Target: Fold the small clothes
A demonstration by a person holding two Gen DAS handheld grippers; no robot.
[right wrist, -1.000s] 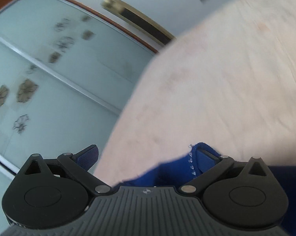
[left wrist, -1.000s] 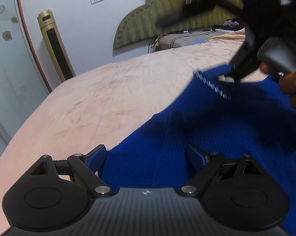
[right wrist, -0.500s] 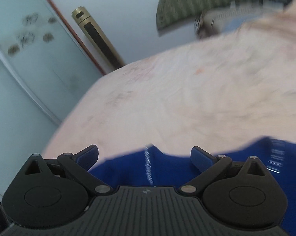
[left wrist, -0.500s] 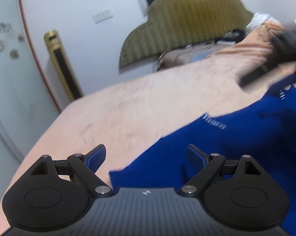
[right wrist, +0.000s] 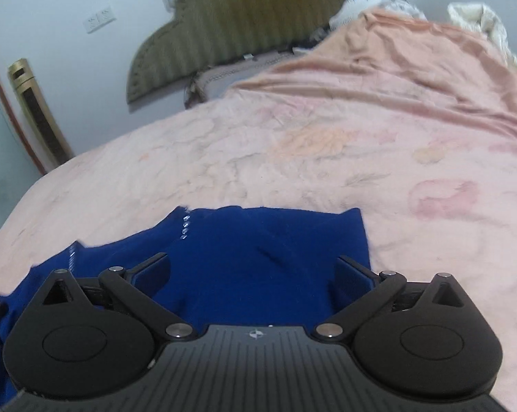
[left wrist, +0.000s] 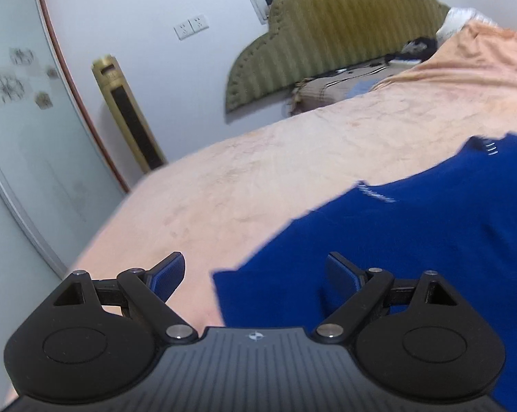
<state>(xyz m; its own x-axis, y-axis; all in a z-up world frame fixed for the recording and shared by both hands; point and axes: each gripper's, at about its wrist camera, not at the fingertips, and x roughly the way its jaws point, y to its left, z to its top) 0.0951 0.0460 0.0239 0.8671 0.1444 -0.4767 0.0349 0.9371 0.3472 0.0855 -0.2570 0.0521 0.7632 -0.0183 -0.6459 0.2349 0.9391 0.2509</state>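
A dark blue knit garment [left wrist: 412, 240] with small silver studs along its edges lies flat on the pink bedspread [left wrist: 258, 178]. In the left wrist view it fills the lower right, and my left gripper [left wrist: 255, 274] hangs open above its near left corner with nothing between the pads. In the right wrist view the same garment [right wrist: 258, 240] lies just ahead, its far edge straight. My right gripper [right wrist: 255, 271] is open over the cloth and holds nothing.
A padded olive headboard [left wrist: 327, 34] and piled bedding [right wrist: 430, 51] stand at the far end of the bed. A gold tower fan [left wrist: 128, 113] stands by the white wall, next to a frosted glass door [left wrist: 18, 120]. The bed's left edge is close.
The right gripper, which was close over the garment's studded edge in the left view, has let go and swung right, out of that view. The garment now lies flatter. The left gripper drew back slightly.
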